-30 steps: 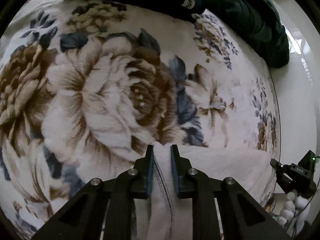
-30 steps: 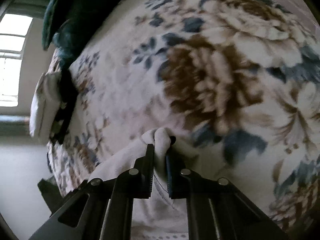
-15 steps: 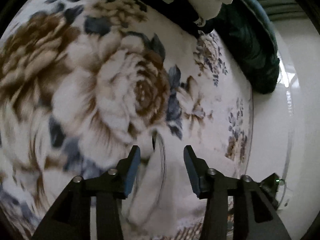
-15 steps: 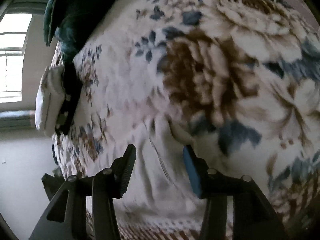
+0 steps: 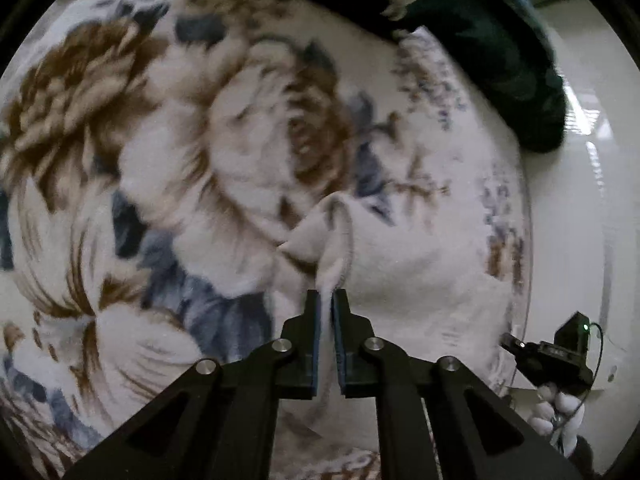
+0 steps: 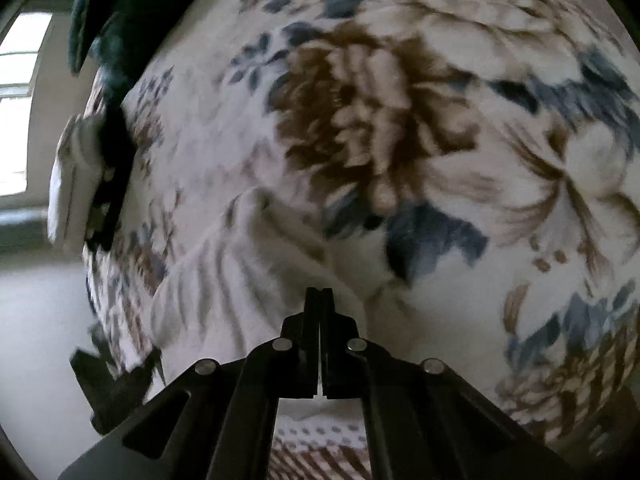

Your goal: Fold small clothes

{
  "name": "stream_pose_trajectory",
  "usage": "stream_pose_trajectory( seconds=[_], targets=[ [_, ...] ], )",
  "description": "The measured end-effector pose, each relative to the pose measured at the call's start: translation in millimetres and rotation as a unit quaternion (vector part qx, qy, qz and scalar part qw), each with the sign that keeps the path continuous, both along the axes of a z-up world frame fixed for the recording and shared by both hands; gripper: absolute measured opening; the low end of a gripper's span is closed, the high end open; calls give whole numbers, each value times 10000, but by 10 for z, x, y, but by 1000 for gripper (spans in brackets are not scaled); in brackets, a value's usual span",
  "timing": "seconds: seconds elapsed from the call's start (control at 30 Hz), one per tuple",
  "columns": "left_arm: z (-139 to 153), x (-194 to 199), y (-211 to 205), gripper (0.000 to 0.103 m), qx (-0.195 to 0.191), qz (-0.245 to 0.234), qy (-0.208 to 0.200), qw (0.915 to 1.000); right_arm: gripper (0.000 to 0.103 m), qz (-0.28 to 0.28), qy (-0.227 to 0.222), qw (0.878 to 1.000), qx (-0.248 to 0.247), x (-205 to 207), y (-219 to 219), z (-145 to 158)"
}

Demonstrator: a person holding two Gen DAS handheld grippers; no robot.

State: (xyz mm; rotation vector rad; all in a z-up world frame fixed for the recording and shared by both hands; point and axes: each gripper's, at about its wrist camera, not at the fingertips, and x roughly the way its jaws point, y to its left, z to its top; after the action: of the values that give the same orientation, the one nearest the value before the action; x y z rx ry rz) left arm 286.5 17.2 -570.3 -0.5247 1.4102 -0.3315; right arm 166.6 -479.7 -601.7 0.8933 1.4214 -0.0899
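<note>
I have the white garment (image 5: 404, 264) bunched on the floral bed (image 5: 168, 184), fold unfinished. My left gripper (image 5: 326, 300) pinches its raised edge; my right gripper (image 6: 319, 298) has jaws pressed together, cloth between unclear.

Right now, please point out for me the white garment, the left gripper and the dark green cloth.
white garment (image 5: 408, 276), left wrist view, on its flat body.
left gripper (image 5: 326, 300), left wrist view, midway between fingertips.
dark green cloth (image 5: 500, 48), left wrist view, on its middle.
</note>
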Motion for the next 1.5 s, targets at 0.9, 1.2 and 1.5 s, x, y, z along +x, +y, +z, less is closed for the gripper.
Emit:
stream_pose_trajectory(
  seconds=[0.9, 1.2, 1.5],
  targets=[
    [-400, 638, -126, 12, 77, 268, 72, 9996, 10, -956, -213, 9951, 160, 520, -150, -308],
    [-266, 363, 258, 68, -903, 670, -123, 9936, 63, -247, -547, 9953, 754, 443, -283, -156],
    [-657, 96, -30, 68, -1592, 496, 217, 9858, 71, 472, -284, 9821, 1799, 260, -46, -730]
  ],
)
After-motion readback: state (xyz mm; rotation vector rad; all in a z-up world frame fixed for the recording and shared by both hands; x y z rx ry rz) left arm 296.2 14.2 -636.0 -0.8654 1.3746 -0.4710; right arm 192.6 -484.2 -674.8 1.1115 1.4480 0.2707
